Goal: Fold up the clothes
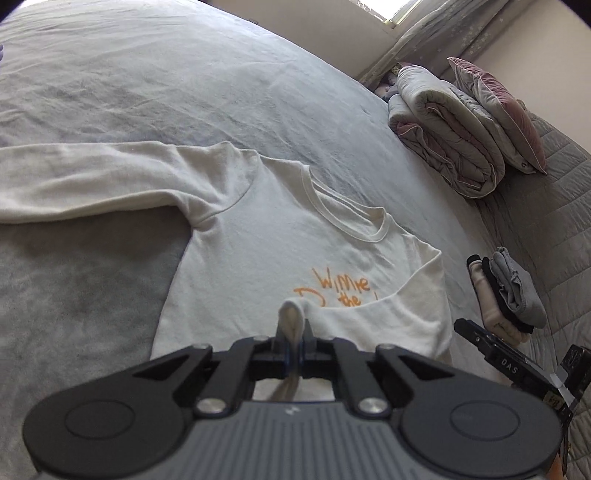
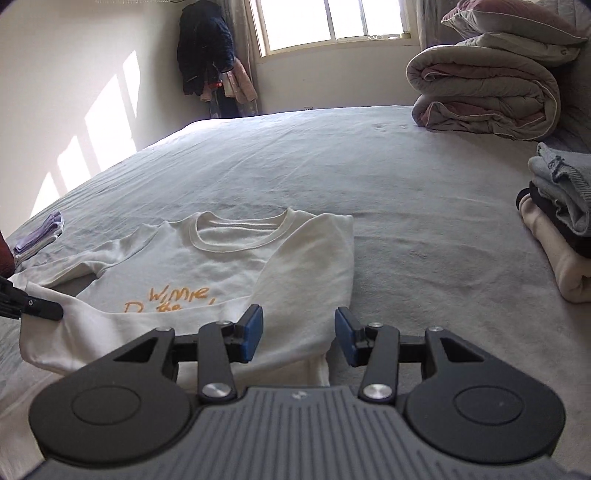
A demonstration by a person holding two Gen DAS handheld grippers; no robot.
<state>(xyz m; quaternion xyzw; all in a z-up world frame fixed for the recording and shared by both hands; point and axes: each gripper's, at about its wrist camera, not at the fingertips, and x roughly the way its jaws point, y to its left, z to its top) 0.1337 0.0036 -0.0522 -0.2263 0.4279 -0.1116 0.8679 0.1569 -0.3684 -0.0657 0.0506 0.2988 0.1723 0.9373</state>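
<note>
A cream long-sleeved shirt [image 1: 258,236] with orange lettering lies face up on the grey bed [image 1: 184,74], neckline toward 12 o'clock in the right wrist view. One sleeve stretches flat toward 9 o'clock in the left wrist view; the other sleeve is folded across the chest, partly covering the lettering. The left gripper [image 1: 291,343] has its jaws pressed together, pinching the cuff of that folded sleeve. The right gripper [image 2: 299,338] hovers over the shirt's side edge, jaws spread, nothing between them. At 3 o'clock sits a stack of folded clothes [image 2: 561,221]; beyond it, a rolled quilt [image 2: 487,96] topped by a pillow [image 2: 517,22]
</note>
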